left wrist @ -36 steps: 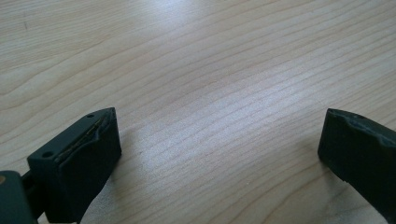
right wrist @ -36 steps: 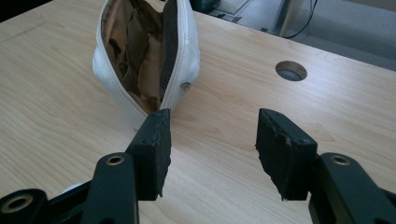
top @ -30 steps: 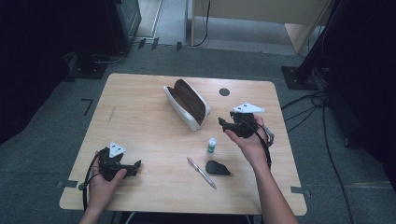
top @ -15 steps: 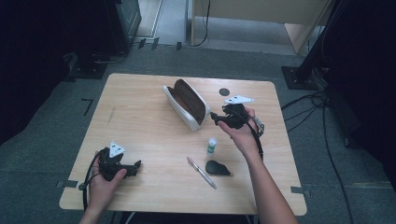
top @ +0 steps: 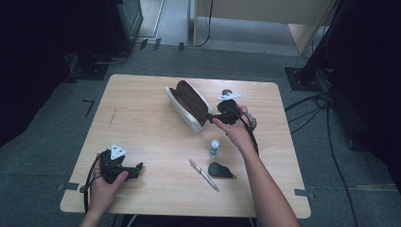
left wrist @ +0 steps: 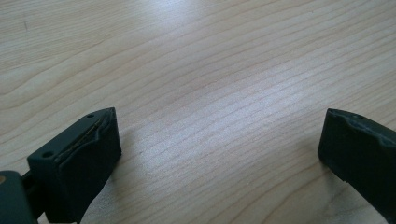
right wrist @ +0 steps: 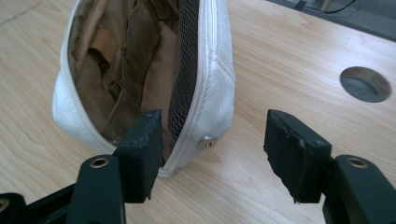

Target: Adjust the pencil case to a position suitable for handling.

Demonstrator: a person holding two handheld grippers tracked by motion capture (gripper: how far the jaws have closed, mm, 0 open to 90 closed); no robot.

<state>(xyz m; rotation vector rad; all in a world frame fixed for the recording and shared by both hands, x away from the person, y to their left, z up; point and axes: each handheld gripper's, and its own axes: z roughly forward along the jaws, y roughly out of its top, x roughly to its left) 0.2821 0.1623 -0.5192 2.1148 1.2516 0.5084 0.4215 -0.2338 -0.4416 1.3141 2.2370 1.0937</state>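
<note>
One white pouch [top: 189, 105], open, near far edge of table [top: 142, 127]. One small bottle [top: 214, 147], one pen [top: 204, 174], one black oval object [top: 220, 170], all toward near right part. One round hole [right wrist: 365, 84] in tabletop near far right corner. Two handheld grippers: left gripper [top: 136, 169], right gripper [top: 212, 118].

Pouch [top: 189, 105] behind bottle [top: 214, 147], pen [top: 204, 174]

A small green-capped bottle [top: 214, 147] stands on the wooden surface [top: 142, 123] just near-side of the right fingers. A pen [top: 204, 174] and a dark oval case [top: 220, 170] lie beyond it, well apart from the left fingers.
</note>
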